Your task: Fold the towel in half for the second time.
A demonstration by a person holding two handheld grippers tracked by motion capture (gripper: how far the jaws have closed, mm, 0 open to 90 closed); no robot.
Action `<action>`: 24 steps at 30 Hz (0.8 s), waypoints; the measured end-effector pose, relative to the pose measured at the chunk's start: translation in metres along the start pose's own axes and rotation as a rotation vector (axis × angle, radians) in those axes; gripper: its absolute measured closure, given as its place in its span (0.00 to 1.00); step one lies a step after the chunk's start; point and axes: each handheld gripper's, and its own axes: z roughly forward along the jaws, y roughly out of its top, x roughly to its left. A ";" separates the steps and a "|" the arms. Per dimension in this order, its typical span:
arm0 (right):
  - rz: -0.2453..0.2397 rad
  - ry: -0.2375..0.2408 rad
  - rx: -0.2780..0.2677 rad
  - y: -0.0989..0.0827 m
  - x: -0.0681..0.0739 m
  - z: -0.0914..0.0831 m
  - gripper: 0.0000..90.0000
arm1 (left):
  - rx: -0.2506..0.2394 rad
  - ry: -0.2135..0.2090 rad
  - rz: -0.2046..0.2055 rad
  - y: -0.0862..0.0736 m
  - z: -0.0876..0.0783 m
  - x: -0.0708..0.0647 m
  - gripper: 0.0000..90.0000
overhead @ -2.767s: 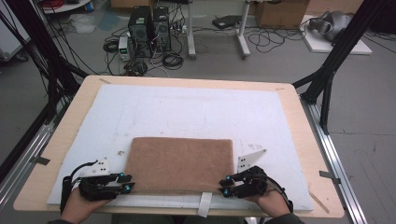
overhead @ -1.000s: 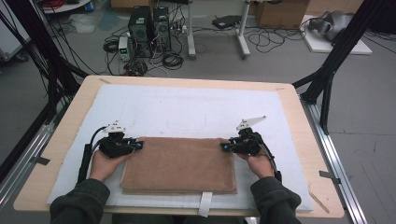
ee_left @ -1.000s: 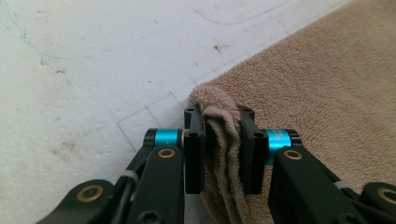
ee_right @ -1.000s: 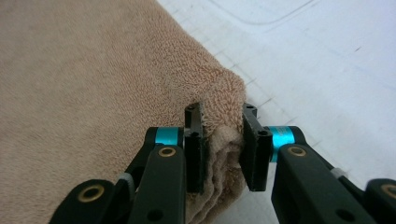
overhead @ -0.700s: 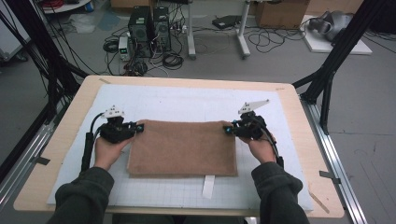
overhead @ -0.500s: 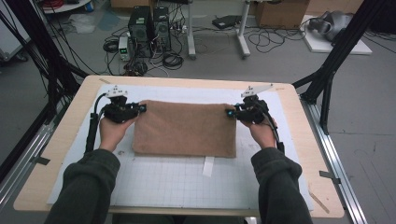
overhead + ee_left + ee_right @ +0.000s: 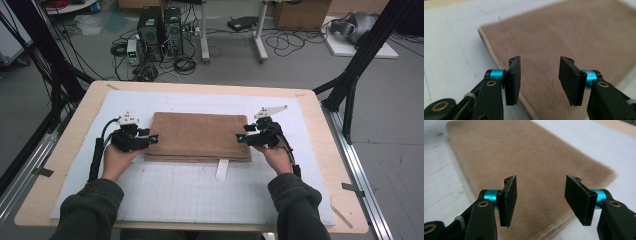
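A brown towel point(image 7: 200, 136) lies folded on the white mat, with a white tag point(image 7: 221, 170) sticking out from its near edge. My left gripper point(image 7: 152, 139) hovers at the towel's left edge and my right gripper point(image 7: 241, 137) at its right edge, both pointing inward. In the left gripper view, the left gripper point(image 7: 539, 80) is open above the towel point(image 7: 574, 37), its jaws having just been opening with nothing between them. In the right gripper view, the right gripper point(image 7: 546, 200) is likewise open over the towel point(image 7: 524, 157), its jaws having just been opening and holding nothing.
The white gridded mat point(image 7: 165, 200) covers most of the wooden table point(image 7: 70, 150). Black frame posts point(image 7: 360, 65) stand at both far corners. Computer towers point(image 7: 160, 27) and cables lie on the floor beyond the table.
Both grippers carried the towel's near edge to the far edge, folding it. Now the jaws have opened, the towel lies released, and both hands have drawn back toward the person.
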 end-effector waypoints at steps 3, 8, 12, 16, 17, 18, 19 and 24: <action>-0.004 0.014 0.029 -0.012 0.009 0.004 0.47 | 0.015 0.002 0.011 -0.016 -0.002 -0.003 0.58; -0.016 0.010 0.091 -0.034 0.018 0.012 0.48 | 0.045 0.007 0.022 -0.029 0.000 -0.004 0.60; 0.015 0.006 0.068 -0.047 0.017 0.012 0.48 | 0.049 0.011 0.036 -0.029 0.001 -0.006 0.60; 0.014 -0.001 0.055 -0.046 0.019 0.010 0.44 | 0.036 -0.003 0.019 -0.028 -0.003 -0.005 0.54; 0.015 -0.003 0.050 -0.046 0.019 0.009 0.42 | 0.028 -0.009 0.014 -0.028 -0.005 -0.006 0.53; 0.023 0.004 0.045 -0.046 0.019 0.009 0.40 | 0.019 -0.014 0.013 -0.028 -0.007 -0.007 0.50; 0.026 0.010 0.039 -0.046 0.019 0.007 0.38 | 0.007 -0.020 0.009 -0.028 -0.008 -0.008 0.47; 0.019 -0.012 0.007 -0.044 0.023 -0.004 0.26 | -0.037 -0.044 0.009 -0.030 -0.019 -0.014 0.36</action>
